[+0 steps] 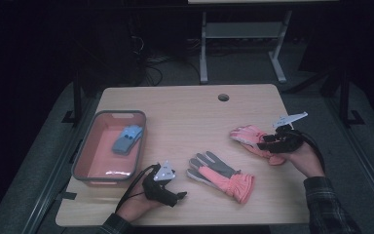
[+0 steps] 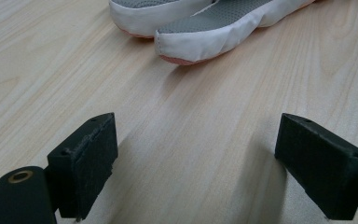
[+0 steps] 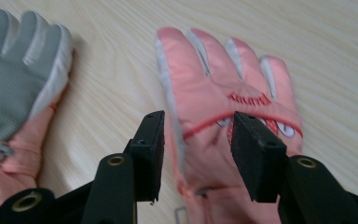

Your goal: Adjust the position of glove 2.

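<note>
Dim room, grey-legged desk (image 1: 243, 30) behind

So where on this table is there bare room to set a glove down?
Bare wood runs along the far edge around the hole, and between the tray and the grey-palmed glove. It is crowded at the right, where the right gripper straddles the pink glove.
</note>
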`<action>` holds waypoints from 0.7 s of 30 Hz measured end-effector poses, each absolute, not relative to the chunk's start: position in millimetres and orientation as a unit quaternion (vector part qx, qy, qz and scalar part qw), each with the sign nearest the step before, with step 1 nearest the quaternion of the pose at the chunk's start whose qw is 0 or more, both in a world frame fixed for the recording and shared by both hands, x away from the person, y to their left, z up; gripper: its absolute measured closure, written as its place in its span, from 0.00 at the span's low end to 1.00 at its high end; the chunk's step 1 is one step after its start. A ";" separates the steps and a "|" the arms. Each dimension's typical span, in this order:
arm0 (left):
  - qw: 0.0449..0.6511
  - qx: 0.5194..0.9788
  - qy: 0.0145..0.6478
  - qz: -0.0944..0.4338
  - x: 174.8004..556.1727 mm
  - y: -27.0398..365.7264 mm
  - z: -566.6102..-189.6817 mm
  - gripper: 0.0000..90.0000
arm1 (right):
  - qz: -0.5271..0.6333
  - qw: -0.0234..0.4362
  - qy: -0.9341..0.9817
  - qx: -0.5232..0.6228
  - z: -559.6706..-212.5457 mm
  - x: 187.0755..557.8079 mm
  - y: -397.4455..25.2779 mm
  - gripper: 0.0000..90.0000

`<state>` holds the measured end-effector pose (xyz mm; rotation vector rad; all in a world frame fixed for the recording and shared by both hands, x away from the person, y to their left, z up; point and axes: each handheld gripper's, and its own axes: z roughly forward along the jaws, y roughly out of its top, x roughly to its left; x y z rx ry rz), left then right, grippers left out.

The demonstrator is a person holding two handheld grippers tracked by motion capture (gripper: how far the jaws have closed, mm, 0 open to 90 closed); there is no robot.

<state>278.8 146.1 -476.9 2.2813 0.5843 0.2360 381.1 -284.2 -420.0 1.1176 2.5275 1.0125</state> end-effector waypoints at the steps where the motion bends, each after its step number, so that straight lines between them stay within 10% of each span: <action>1: 0.378 0.892 0.229 0.092 278.8 146.1 -476.9 0.14 | 0.340 0.096 0.854 0.381 -422.0 381.5 -285.7 0.58; 8: 0.378 0.892 0.229 0.092 278.8 146.1 -476.9 0.14 | 0.314 0.097 0.869 0.371 -436.3 383.5 -284.8 0.59; 16: 0.378 0.893 0.229 0.093 278.8 146.1 -476.8 0.14 | 0.315 0.108 0.868 0.369 -442.9 383.2 -283.1 0.92; 21: 0.377 0.893 0.228 0.093 278.9 146.2 -476.7 0.14 | 0.319 0.109 0.864 0.374 -441.0 382.8 -284.6 0.94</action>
